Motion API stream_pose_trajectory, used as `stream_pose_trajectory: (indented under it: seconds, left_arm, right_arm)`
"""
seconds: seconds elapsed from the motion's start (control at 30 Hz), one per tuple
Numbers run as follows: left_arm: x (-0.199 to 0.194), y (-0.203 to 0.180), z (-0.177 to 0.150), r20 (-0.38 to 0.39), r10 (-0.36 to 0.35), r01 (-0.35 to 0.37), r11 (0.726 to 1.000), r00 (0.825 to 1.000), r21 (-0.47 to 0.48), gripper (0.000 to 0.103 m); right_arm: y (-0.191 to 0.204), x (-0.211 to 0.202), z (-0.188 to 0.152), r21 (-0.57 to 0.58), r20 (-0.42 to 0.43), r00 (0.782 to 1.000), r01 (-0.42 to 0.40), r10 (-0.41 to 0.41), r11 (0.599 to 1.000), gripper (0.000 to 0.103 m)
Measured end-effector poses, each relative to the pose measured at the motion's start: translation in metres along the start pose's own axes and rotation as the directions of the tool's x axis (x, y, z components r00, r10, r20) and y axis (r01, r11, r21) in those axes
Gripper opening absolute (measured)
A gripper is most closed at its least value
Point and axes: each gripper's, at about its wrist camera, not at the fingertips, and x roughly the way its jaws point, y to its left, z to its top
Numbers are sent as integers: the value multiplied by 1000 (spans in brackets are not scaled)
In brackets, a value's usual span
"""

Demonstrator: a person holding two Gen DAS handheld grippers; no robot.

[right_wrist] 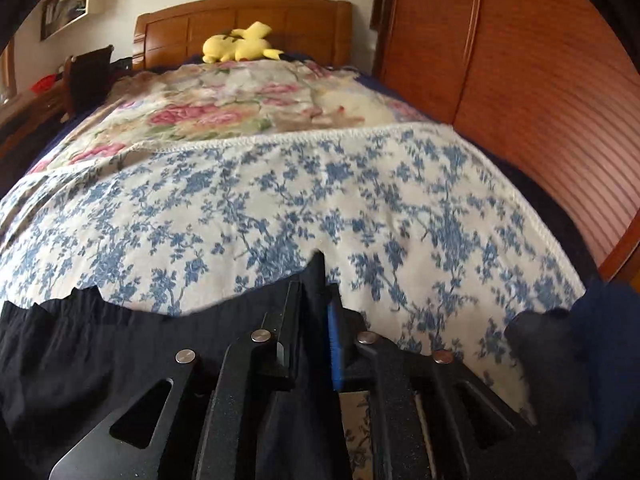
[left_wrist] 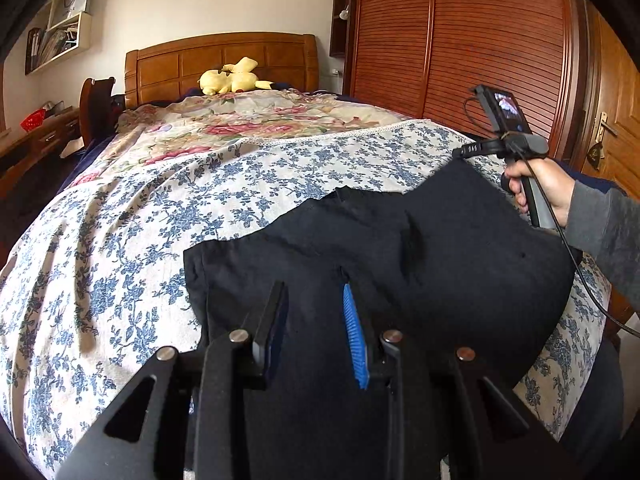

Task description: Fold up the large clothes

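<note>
Black garment [left_wrist: 420, 248] is spread on the blue-flowered sheet [left_wrist: 120, 264] at the bed's foot, its near end cut off. Right tongs [right_wrist: 316, 280] are pinched on its edge, fist-held; left tongs [left_wrist: 312, 292] are spread above it.

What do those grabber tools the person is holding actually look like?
Each hand-held gripper has matte black metal linkages, silver rivets, and one blue ribbed pad. The right one has a grey pistol handle, small screen, black cable. The right hand wears a grey sleeve.
</note>
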Motion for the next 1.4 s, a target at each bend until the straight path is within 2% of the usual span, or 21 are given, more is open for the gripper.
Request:
stream_pose_trajectory:
  seconds: [0.1, 0.33, 0.47, 0.63, 0.87, 0.97, 1.07, 1.27, 1.4]
  left_arm:
    - [1, -3, 2, 4, -9, 9, 1000, 1000, -2, 26]
    - [-4, -23, 7, 21, -39, 38, 999, 999, 25, 26]
    - [-6, -37, 7, 27, -43, 41, 998, 999, 48, 26]
    - [-8, -53, 4, 24, -57, 55, 996, 998, 75, 26]
    - [-10, -72, -4, 9, -73, 71, 993, 997, 99, 27]
    - [-11, -77, -9, 5, -76, 75, 993, 997, 95, 27]
    - [-14, -80, -16, 0, -76, 75, 993, 997, 91, 27]
    - [-24, -78, -33, -4, -75, 75, 995, 997, 69, 27]
    - [-28, -76, -43, -10, -65, 66, 996, 998, 56, 27]
  right_arm:
    - [1, -3, -8, -36, -25, 1000, -12, 11, 999, 44]
    - [16, -63, -43, -101, -9, 989, -151, 151, 983, 46]
    - [35, -107, -83, -207, -16, 973, -228, 229, 951, 46]
    - [40, -137, -130, -270, -58, 962, -273, 267, 923, 46]
    - [21, -154, -173, -268, -81, 967, -253, 240, 929, 46]
    - [13, -138, -194, -261, -111, 975, -217, 194, 941, 47]
    - [7, -116, -209, -219, -167, 963, -245, 211, 944, 46]
    - [14, -127, -205, -253, -142, 979, -182, 149, 950, 46]
    - [19, -148, -196, -254, -80, 981, -194, 179, 947, 47]
